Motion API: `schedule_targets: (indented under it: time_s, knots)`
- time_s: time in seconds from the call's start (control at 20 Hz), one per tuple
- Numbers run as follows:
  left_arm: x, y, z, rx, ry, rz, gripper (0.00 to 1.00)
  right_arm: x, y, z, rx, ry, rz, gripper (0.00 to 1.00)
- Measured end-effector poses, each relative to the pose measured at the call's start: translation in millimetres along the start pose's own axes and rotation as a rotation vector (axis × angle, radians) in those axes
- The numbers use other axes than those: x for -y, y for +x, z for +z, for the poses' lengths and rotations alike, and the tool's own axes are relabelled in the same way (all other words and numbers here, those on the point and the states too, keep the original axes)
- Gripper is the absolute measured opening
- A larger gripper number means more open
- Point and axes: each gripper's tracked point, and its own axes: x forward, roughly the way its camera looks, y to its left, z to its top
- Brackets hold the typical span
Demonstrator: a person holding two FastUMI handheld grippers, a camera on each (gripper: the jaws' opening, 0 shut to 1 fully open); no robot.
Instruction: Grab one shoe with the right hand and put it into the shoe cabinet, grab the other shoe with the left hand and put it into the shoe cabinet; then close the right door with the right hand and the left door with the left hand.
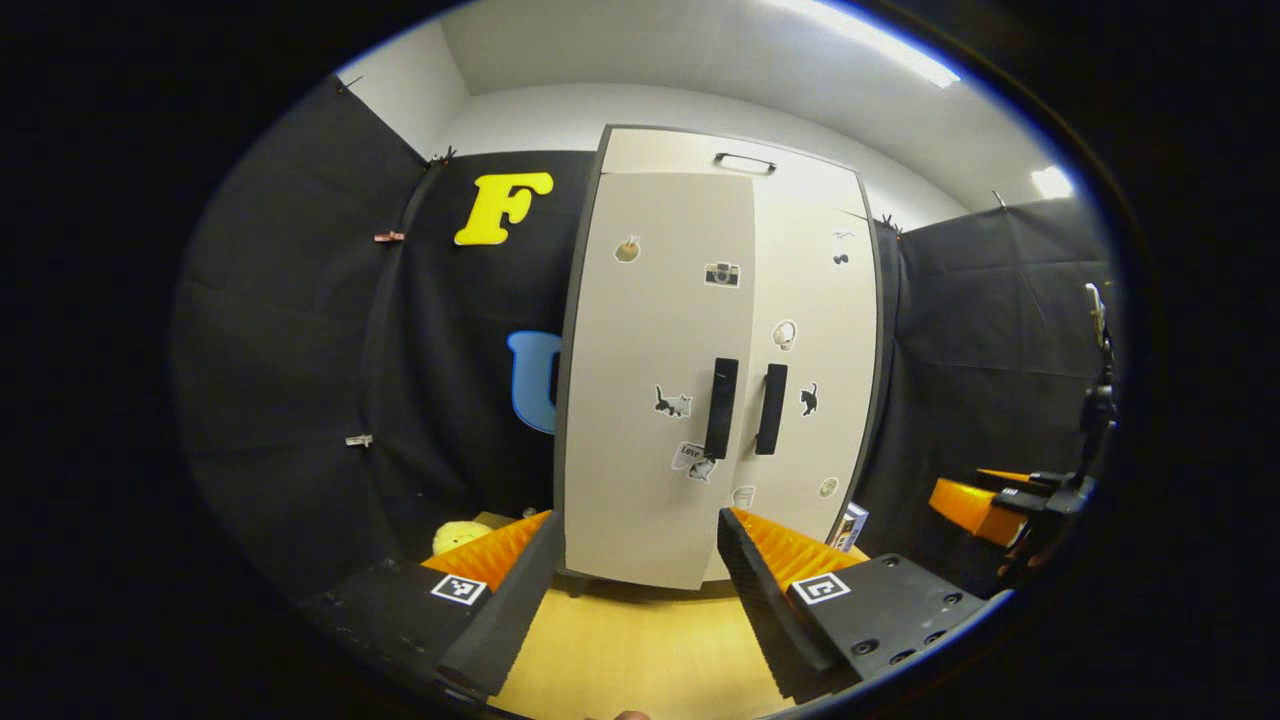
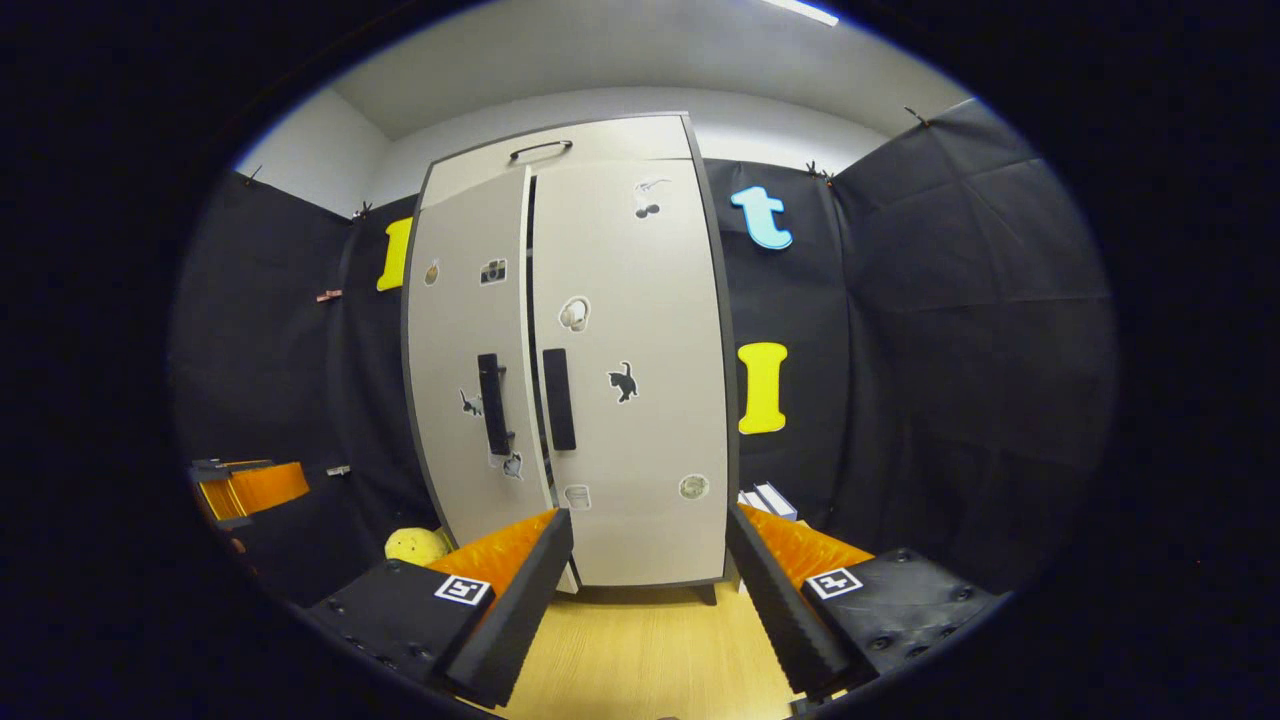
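Both my grippers hung back from the cabinet, fingers spread wide and gripping nothing. Ahead of my left gripper, the left door stood just off flush, its edge proud of the right door beside it. From my right gripper I saw a thin dark gap between the two doors, running down past the handles. The right door looked home, or very nearly. No shoe lay on the counter between my fingers; I judged both were already inside, though the doors hid them. So the step in hand was the last: closing the left door. The next move, I reckoned, called for my left fingers to go forward to the door face near its handle and press straight in until the seam closed. My right gripper also showed far off to the right of my left fingers.
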Motion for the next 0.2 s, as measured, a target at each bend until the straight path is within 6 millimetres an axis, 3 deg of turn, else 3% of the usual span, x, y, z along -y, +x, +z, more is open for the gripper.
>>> schedule_targets:
  time_s: [0.2]
  knots:
    - [-10,-30,-19,-0.011,0.008,-0.004,0.95,-3,-33,-3,0.026,-0.054,-0.020,0.99]
